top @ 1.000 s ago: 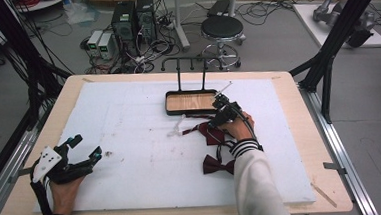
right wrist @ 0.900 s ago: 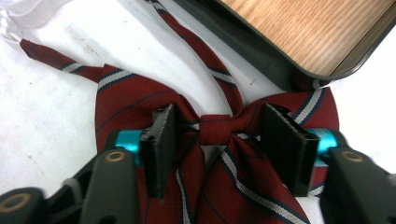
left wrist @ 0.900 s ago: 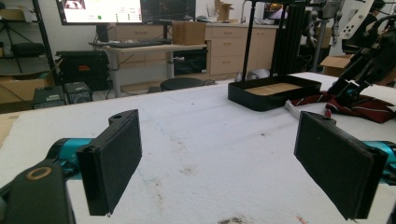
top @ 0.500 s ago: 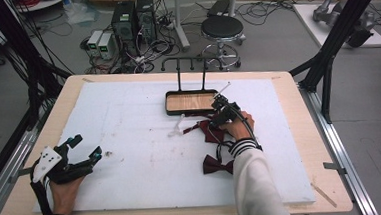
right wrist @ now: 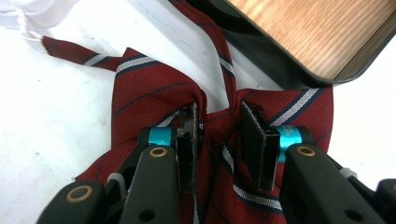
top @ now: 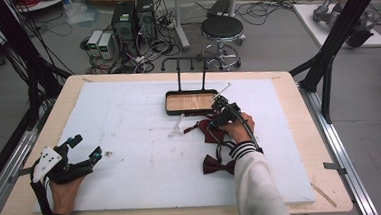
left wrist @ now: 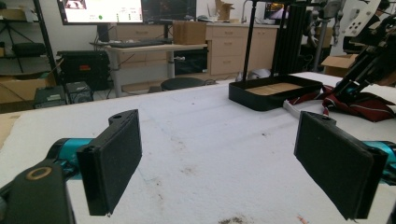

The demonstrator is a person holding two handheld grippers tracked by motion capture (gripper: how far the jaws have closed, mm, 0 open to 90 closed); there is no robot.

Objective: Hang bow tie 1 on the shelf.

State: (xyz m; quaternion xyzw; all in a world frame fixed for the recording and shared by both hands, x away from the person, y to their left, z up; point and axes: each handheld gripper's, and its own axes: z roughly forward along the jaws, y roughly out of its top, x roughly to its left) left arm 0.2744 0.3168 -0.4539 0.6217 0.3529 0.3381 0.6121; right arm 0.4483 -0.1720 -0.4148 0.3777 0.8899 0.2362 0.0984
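A dark red striped bow tie [top: 206, 132] [right wrist: 144, 88] lies on the white pad just in front of a black tray with a wooden floor [top: 190, 102] [right wrist: 303, 28]. My right gripper [top: 220, 116] [right wrist: 219, 135] points down onto it. Its jaws have just been closing, and they now pinch the bunched middle knot of the tie between the pads. A second, plain dark red bow tie [top: 218, 165] lies nearer the person. My left gripper [top: 86, 146] [left wrist: 219, 168] rests at the pad's front left, jaws wide open with nothing between them.
A white strap [top: 177, 128] trails left from the striped tie. A black rack [top: 191, 62] rises behind the tray. The white foam pad [top: 141, 160] covers most of the wooden table. A stool [top: 222, 28] and computers stand on the floor beyond.
The right gripper's jaws have drawn together on the striped bow tie's middle. Neither hand has shifted, and the left gripper is unchanged.
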